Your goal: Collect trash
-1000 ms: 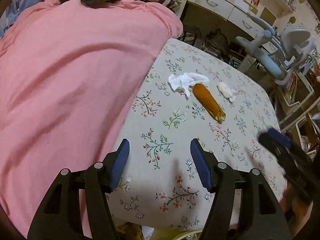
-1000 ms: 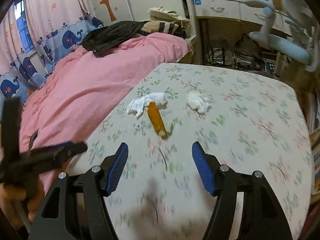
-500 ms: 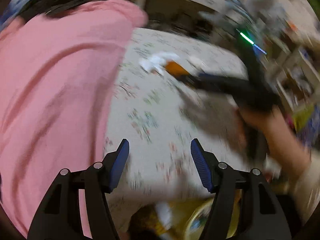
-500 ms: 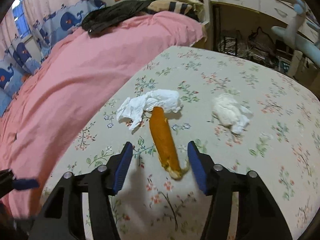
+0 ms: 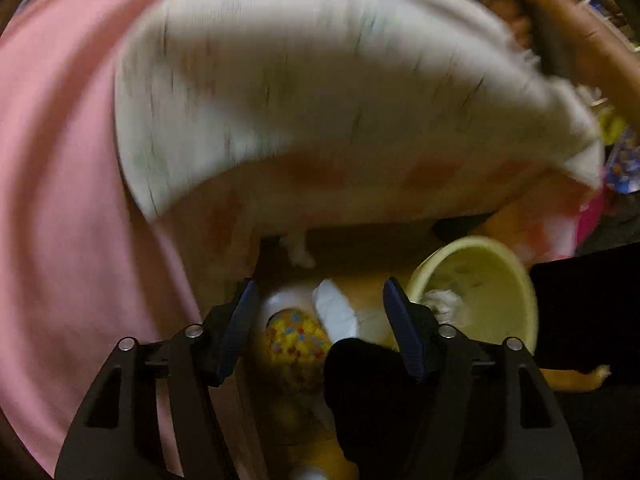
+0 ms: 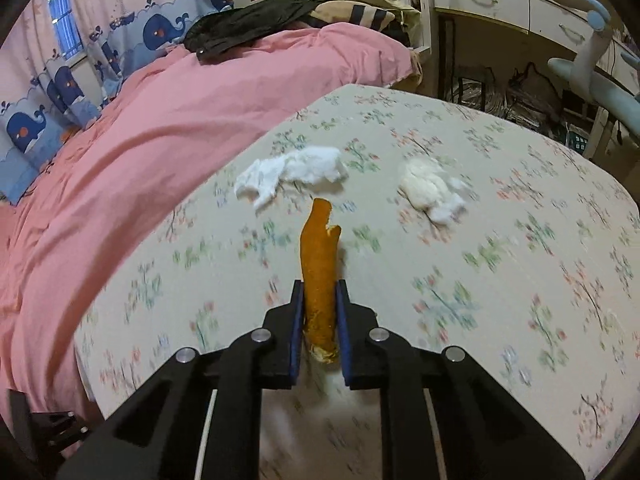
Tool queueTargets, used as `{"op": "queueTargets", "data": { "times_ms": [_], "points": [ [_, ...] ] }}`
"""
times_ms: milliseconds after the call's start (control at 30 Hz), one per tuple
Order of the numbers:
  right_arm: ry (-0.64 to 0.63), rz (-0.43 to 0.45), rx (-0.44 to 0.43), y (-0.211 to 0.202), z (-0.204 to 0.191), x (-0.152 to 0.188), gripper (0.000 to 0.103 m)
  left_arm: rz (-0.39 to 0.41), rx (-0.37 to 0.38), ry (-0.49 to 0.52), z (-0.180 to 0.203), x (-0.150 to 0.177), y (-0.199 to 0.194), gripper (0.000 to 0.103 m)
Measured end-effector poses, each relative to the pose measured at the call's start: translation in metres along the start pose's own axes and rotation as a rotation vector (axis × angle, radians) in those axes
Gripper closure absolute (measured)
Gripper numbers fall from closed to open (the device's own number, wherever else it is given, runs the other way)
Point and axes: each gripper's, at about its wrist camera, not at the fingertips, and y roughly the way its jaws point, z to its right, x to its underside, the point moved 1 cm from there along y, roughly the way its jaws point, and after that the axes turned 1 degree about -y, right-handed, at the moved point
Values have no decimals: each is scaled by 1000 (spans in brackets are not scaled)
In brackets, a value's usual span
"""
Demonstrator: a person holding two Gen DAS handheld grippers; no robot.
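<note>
My right gripper (image 6: 319, 300) is shut on a long orange peel (image 6: 318, 256) and holds it just above the floral tablecloth (image 6: 500, 280). Two crumpled white tissues lie beyond it, one to the left (image 6: 292, 172) and one to the right (image 6: 430, 190). My left gripper (image 5: 318, 312) is open and empty, pointing down past the table's edge. A pale yellow-green bin (image 5: 496, 272) with white tissue (image 5: 442, 306) inside stands on the floor just right of its fingers. The left wrist view is blurred.
A pink duvet (image 6: 140, 140) covers the bed left of the table. A white and yellow patterned item (image 5: 298, 338) lies on the floor between the left fingers. A desk with drawers (image 6: 500, 0) and a light blue chair (image 6: 592, 68) stand behind the table.
My right gripper has closed on the orange peel and raised it off the cloth. My left gripper has swung down below the table edge toward the bin.
</note>
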Motion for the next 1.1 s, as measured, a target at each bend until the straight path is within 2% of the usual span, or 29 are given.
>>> {"op": "queueTargets", "data": {
  "times_ms": [200,300,367,467,667,733,933,1000,1100],
  "points": [
    [55,32,-53,-6,15,2,87,-115,27,-62,-5,36,74,38],
    [55,34,-62,-5,15,1,87,-199,15,-16,-2,43,119,38],
    [65,25,-72,-2,17,1,87,-222,-22,10,-4,42,146,38],
    [91,9,-103,3,21,1,87,-257,-37,45,-2,30,185,38],
    [140,-4,-166,4,30,5,87,-279,-126,330,39,11,265,38],
    [150,-6,-178,5,31,6,87,-269,-126,328,40,1,281,38],
    [169,-23,-203,8,30,6,87,-209,-210,300,24,-23,312,34],
    [174,-23,-203,9,29,6,87,-235,-171,276,20,-24,322,35],
    [179,-24,-210,11,28,5,87,-240,-166,320,23,-21,333,35]
  ]
}}
